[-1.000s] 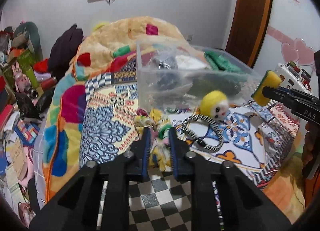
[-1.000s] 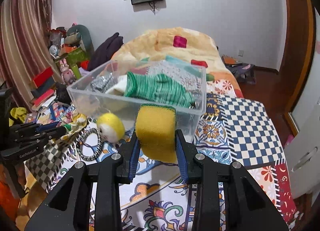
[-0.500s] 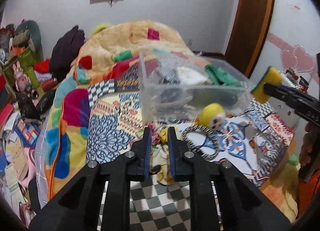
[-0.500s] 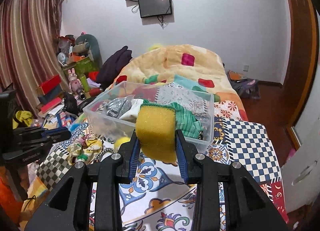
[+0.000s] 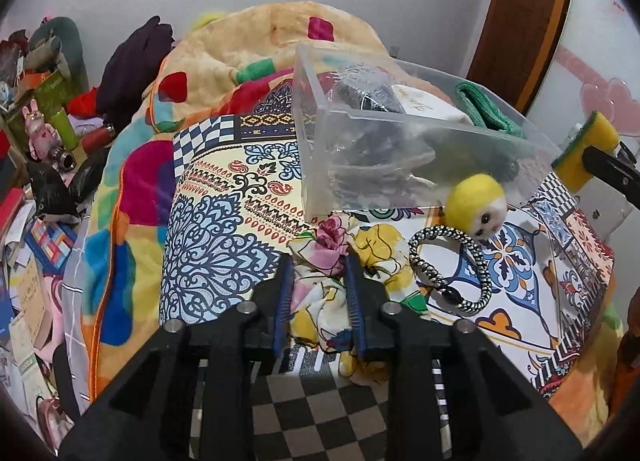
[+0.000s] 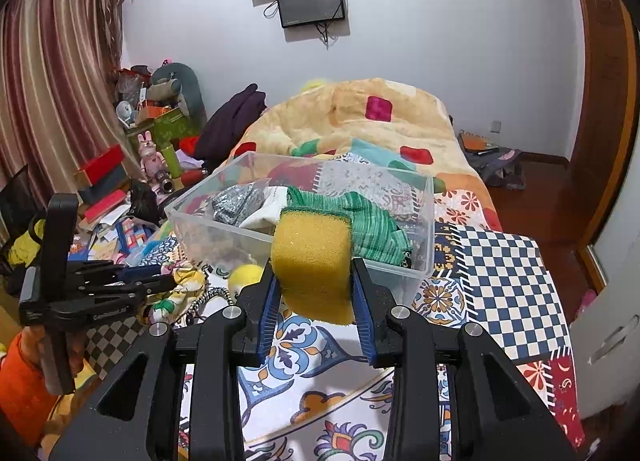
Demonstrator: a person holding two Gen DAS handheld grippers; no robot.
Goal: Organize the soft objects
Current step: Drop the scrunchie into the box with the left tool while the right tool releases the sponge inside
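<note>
My right gripper (image 6: 314, 281) is shut on a yellow sponge (image 6: 312, 261) with a green back, held above the bed just in front of the clear plastic bin (image 6: 424, 221). The bin holds a green knit cloth (image 6: 368, 221), a grey item and a white item. My left gripper (image 5: 318, 273) has its jaws around a floral cloth scrunchie (image 5: 340, 245) lying on the bedspread; whether it grips it is unclear. A yellow felt doll head (image 5: 478, 203) and a black-and-white braided band (image 5: 448, 269) lie in front of the bin. The sponge also shows in the left wrist view (image 5: 584, 149).
The bin sits on a patterned bedspread (image 6: 504, 281) beside a heaped orange blanket (image 6: 360, 109). Cluttered boxes, toys and books (image 6: 132, 165) fill the floor to the left of the bed. A wooden door (image 6: 600, 81) is to the right.
My left gripper has moved forward and down onto the floral scrunchie, its jaws now around it. My right gripper has risen and come closer to the bin with the sponge.
</note>
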